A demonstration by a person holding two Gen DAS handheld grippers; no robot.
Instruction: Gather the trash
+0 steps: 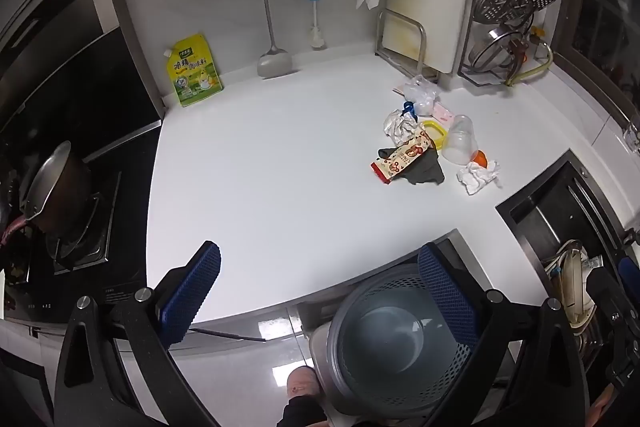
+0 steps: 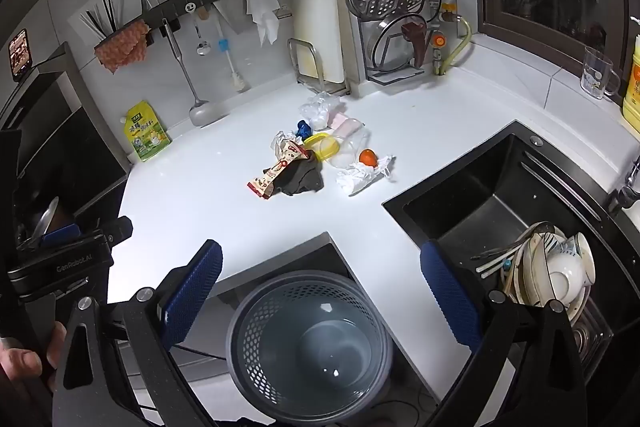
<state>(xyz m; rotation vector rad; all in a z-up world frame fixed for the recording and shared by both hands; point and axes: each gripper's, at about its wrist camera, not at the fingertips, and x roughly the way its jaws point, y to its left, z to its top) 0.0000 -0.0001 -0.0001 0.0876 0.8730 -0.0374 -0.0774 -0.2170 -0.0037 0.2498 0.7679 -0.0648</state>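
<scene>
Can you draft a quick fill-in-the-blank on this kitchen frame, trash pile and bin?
1. The trash pile lies on the white countertop, left of the black ____.
2. The grey perforated wastebasket stands on the floor below the counter and holds ____ trash.
3. The printed snack wrapper lies partly over a dark ____ scrap.
4. The left claw and the right claw both stand ____, with nothing between the pads.

Missing words: sink; no; brown; open
</scene>
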